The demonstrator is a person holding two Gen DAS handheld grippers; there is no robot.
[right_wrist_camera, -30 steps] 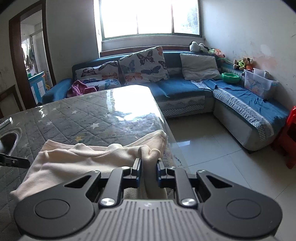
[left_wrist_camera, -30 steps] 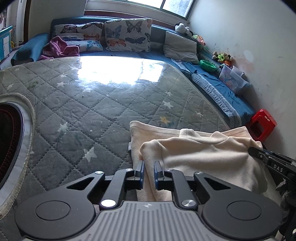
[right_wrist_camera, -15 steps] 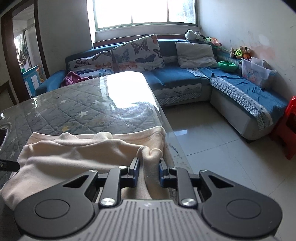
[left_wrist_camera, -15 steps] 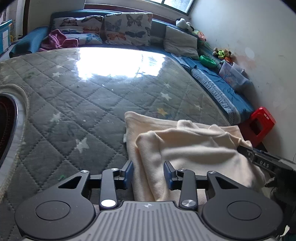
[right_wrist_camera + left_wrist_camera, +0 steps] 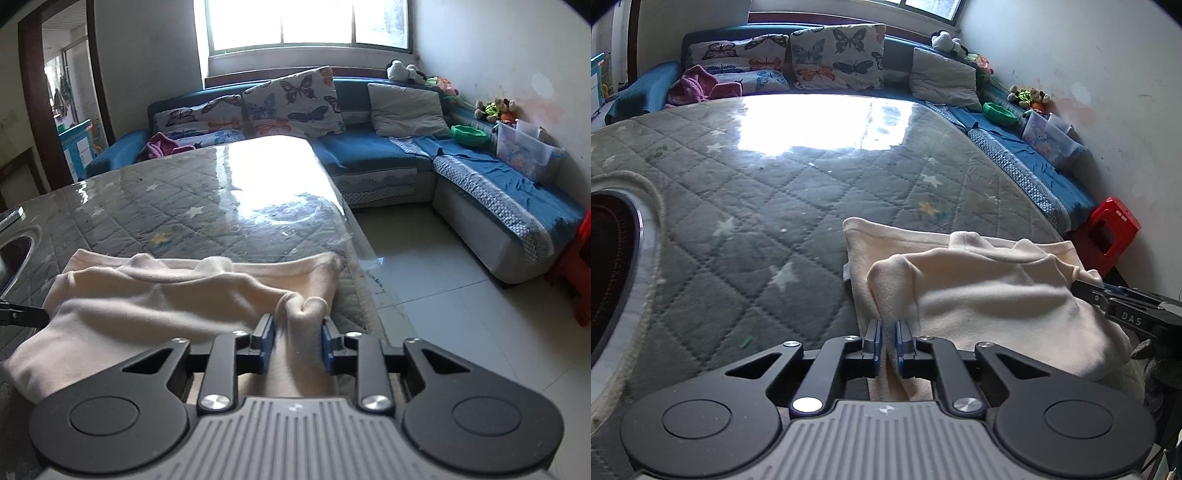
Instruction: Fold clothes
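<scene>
**Near the table's front edge, a cream garment held at two corners**

On the quilted grey table cover (image 5: 746,206), toward the edge nearest the blue sofa (image 5: 376,162), lies a cream garment (image 5: 990,284), its near half doubled over the far layer. The left gripper (image 5: 887,338) is clenched on a pinch of the garment's near-left corner, jaws almost touching. The right gripper (image 5: 297,341) stands wider, with a thick bunch of the near-right corner between its pads; whether the pads press it firmly I cannot tell. The cloth looks soft, light and fleecy, so it should drape and sag between the two holds rather than keep a line. Corners and hem edges seem the sound places to grip; thick bunches may slip free unevenly.
</scene>
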